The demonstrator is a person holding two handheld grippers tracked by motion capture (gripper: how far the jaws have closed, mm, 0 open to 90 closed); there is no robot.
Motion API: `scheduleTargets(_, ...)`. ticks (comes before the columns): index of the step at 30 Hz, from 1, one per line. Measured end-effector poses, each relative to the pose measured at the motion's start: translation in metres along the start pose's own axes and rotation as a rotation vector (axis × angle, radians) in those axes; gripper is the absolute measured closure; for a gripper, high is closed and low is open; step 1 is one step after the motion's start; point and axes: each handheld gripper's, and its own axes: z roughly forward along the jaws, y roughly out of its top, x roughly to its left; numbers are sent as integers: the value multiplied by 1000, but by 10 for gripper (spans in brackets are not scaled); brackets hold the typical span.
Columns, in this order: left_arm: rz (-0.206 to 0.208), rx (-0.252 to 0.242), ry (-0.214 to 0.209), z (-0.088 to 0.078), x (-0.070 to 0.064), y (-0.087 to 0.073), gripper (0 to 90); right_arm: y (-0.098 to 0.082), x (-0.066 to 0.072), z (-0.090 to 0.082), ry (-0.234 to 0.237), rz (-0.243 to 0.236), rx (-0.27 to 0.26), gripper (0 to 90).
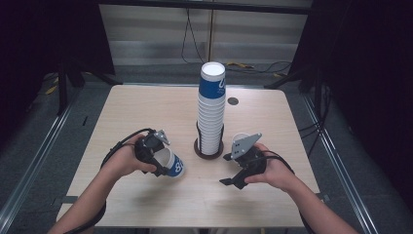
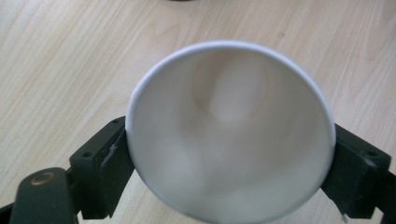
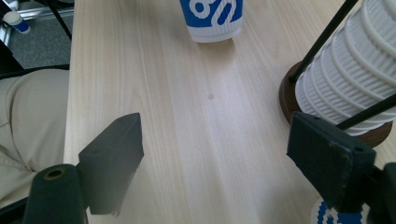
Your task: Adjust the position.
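Status of work, judged from present layout: one paper cup (image 1: 170, 163) separated from the cup stack (image 1: 211, 109) and held clear of it; stacking or placement of that cup not yet done. Stack seated in a round wooden holder (image 1: 209, 148) with thin black guide rods, near the middle of the bench (image 1: 146, 107), closer to the near edge than to the far one.

Left tool (image 1: 157, 157): jaws pinching the single cup on opposite sides of its wall, just below the rim. Cup tilted, open mouth toward the left tool's camera, white interior (image 2: 231, 135) in plain sight. Cup located left of the holder, toward the near left part of the bench, close above the surface; contact with the surface not determinable.

Right tool (image 1: 233, 170): jaws spread wide, nothing between them. Positioned just right of the holder base, near the bench's front edge. In the right gripper view, holder base (image 3: 287, 100) just beyond the right-hand jaw; no contact evident. Small blue-and-white object beneath that jaw, too cropped to identify.

Remaining: disposal of the held cup.
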Motion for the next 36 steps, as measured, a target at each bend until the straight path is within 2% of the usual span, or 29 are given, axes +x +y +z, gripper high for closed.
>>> scheduleTargets(1, -5, -3, -1, 0, 0, 0, 144, 0, 0, 0, 3, 3, -2, 179)
scheduleTargets(2, 2, 15, 7, 0, 0, 2, 143, 0, 0, 0, 3, 4, -3, 179)
scheduleTargets(3, -12, 12, 12, 1, -1, 2, 141, 0, 0, 0, 3, 4, 1, 179)
scheduleTargets(8, 21, 3, 3, 3, -3, 5, 142, -1, 0, 1, 5, 0, 6, 179)
scheduleTargets(11, 4, -23, -5, 5, -3, 3, 142, 0, 1, 0, 4, 5, 6, 179)
scheduleTargets(15, 14, -46, -6, 6, -3, 3, 141, 0, 0, 1, 2, 4, 5, 179)
scheduleTargets(16, 27, -54, -9, 7, -2, 3, 141, 0, 0, 1, 5, 3, 4, 179)
scheduleTargets(19, 27, -72, -13, 8, -4, 3, 141, -1, 0, 1, 6, 4, 0, 179)
scheduleTargets(21, 40, -77, -10, 10, -4, 4, 140, -1, 1, 1, 3, 0, 1, 179)
scheduleTargets(22, 33, -80, -9, 10, -5, 4, 141, -2, 1, 1, 7, 7, 3, 179)
scheduleTargets(23, 51, -68, -9, 10, -4, 5, 140, -2, 2, 1, 6, 4, 3, 179)
scheduleTargets(24, 53, -78, -8, 11, -4, 5, 140, -2, 2, 0, 7, 4, 3, 179)
scheduleTargets(25, 30, -98, -8, 13, -5, 5, 140, -2, 2, 0, 4, 7, 4, 179)
scheduleTargets(31, 54, -131, -24, 19, -8, 4, 136, -3, 2, -1, 3, 7, 2, 179)
scheduleTargets(32, 51, -151, -29, 20, -8, 3, 136, -3, 2, -1, 2, 2, 6, 179)
scheduleTargets(36, 44, -169, -39, 24, -9, 2, 135, -5, 2, -2, 0, 14, 1, 179)
